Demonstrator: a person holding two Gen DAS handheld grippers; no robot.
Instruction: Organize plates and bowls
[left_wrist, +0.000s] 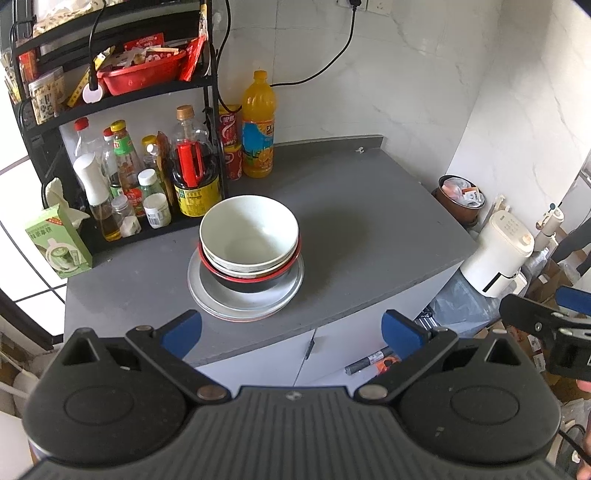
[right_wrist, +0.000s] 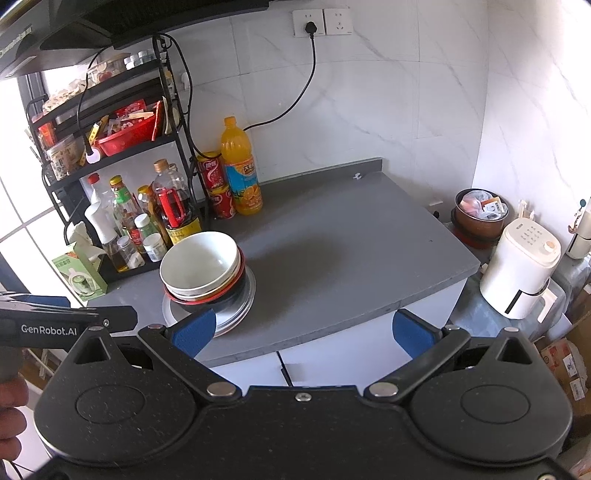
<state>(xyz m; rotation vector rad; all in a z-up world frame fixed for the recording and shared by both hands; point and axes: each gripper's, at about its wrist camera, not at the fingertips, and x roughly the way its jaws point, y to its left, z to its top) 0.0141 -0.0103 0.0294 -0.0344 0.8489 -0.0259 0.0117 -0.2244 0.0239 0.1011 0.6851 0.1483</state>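
A stack of dishes stands on the grey counter (left_wrist: 362, 221): a white bowl (left_wrist: 248, 229) on top, nested in a red-rimmed black bowl (left_wrist: 255, 282), all on white plates (left_wrist: 236, 306). My left gripper (left_wrist: 291, 328) hovers open just in front of the stack, near the counter's front edge, holding nothing. In the right wrist view the same white bowl (right_wrist: 199, 264) and plates (right_wrist: 243, 299) sit left of centre. My right gripper (right_wrist: 303, 330) is open and empty, off the counter's front edge, to the right of the stack. The right gripper also shows at the left wrist view's right edge.
A black rack (left_wrist: 122, 96) with sauce bottles and a red basket stands at the back left. An orange juice bottle (left_wrist: 258, 125) and red cans (left_wrist: 231, 144) are beside it. A green tissue box (left_wrist: 59, 243) sits left. A white appliance (right_wrist: 521, 269) and a brown pot (right_wrist: 480, 218) stand right of the counter.
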